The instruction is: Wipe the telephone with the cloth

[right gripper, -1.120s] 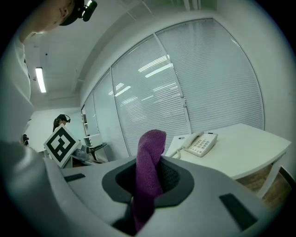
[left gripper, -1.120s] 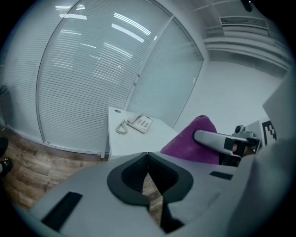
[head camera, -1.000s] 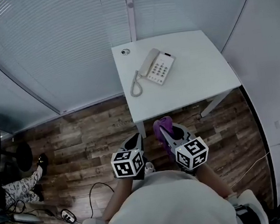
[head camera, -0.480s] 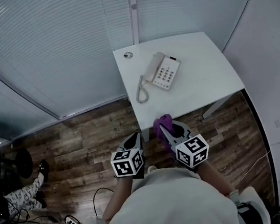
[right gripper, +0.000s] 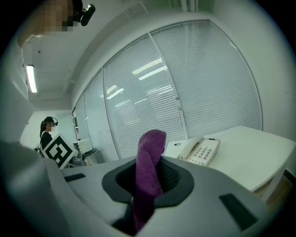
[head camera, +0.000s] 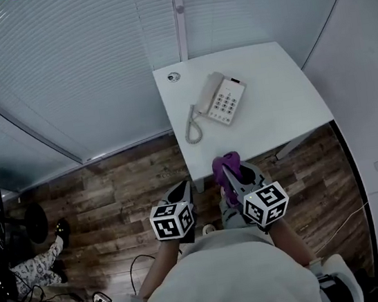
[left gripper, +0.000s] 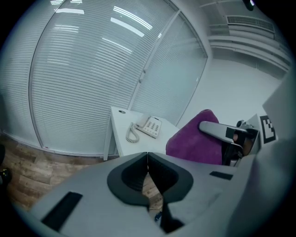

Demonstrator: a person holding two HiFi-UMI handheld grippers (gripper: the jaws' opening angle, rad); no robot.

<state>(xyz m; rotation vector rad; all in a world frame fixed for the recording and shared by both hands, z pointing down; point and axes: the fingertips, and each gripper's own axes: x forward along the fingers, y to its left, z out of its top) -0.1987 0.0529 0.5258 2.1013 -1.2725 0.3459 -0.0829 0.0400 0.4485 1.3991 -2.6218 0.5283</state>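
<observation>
Nearest me, my left gripper (left gripper: 147,161) is clenched on nothing, its jaws meeting flush. Just beside it, my right gripper (right gripper: 149,181) grasps the purple cloth (right gripper: 150,155), which stands up out of the jaws as a folded wad. Both hang above the wooden floor (head camera: 111,192), close to the near edge of the white counter (head camera: 282,95). Farther on, well apart from the cloth, the white push-button telephone (head camera: 221,98) lies on that counter, handset in its cradle and coiled cord (head camera: 191,127) trailing toward me. 1 small round fitting (head camera: 174,76) sits at the far-left corner, with closed blinds (head camera: 78,58) behind.
</observation>
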